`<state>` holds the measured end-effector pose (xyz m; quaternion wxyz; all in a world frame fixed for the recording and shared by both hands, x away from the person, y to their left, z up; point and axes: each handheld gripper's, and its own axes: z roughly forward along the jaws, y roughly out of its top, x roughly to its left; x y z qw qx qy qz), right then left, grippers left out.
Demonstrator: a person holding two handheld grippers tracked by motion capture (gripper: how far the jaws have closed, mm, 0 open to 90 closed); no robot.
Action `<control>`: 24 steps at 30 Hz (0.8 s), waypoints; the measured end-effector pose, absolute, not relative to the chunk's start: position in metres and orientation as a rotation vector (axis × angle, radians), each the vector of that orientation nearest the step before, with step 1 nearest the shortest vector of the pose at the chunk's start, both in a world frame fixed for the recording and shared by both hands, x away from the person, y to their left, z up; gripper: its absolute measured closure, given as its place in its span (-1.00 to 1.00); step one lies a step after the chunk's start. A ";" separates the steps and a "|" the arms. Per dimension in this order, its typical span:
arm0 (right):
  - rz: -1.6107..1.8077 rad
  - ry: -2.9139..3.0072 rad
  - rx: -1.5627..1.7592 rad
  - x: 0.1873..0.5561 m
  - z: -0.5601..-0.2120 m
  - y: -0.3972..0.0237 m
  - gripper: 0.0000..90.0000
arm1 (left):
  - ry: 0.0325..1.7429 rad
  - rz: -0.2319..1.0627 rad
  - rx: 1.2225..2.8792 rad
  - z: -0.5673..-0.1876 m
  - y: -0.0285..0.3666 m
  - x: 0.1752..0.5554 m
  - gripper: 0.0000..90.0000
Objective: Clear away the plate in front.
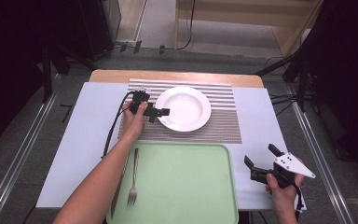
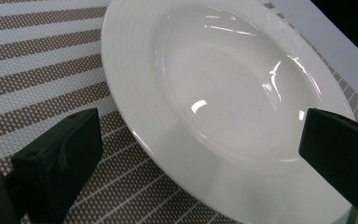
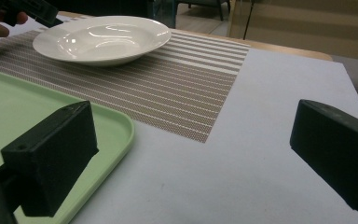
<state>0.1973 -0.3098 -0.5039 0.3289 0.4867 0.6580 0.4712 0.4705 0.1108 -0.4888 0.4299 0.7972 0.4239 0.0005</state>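
Two grippers: left gripper (image 1: 159,112) jaws wide at plate's left rim; right gripper (image 1: 257,163) jaws wide, holding nothing
Plate (image 1: 183,108): round, glossy white, on striped woven placemat (image 1: 219,123)
Tray (image 1: 182,182): pale green, smooth, near side; fork (image 1: 133,179) inside
Bench (image 1: 84,135): matte white sheet

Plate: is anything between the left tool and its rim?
Nothing visible. The left tool is open at the near-left rim of the plate, its jaws either side of that rim in the left gripper view, over the striped placemat.

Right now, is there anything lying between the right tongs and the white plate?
Yes. In the right gripper view, a corner of the green tray and the striped placemat lie between the right tongs and the plate.
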 end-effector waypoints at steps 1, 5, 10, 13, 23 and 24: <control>1.236 1.720 1.273 0.197 -0.504 -0.310 -1.00 | 1.069 -0.004 2.005 -0.489 0.110 0.471 -1.00; 1.239 1.721 1.270 0.198 -0.504 -0.310 -1.00 | 1.107 -0.033 1.993 -0.495 0.108 0.475 -0.91; 1.237 1.724 1.270 0.198 -0.505 -0.310 -1.00 | 1.122 -0.066 1.997 -0.500 0.105 0.477 -0.87; 1.237 1.724 1.269 0.198 -0.505 -0.311 -1.00 | 1.137 -0.056 1.995 -0.501 0.101 0.479 -0.70; 1.237 1.723 1.282 0.197 -0.505 -0.312 -1.00 | 1.191 -0.048 1.948 -0.502 0.091 0.481 -0.53; 1.237 1.723 1.282 0.197 -0.505 -0.311 -1.00 | 1.192 -0.048 1.947 -0.502 0.091 0.481 -0.53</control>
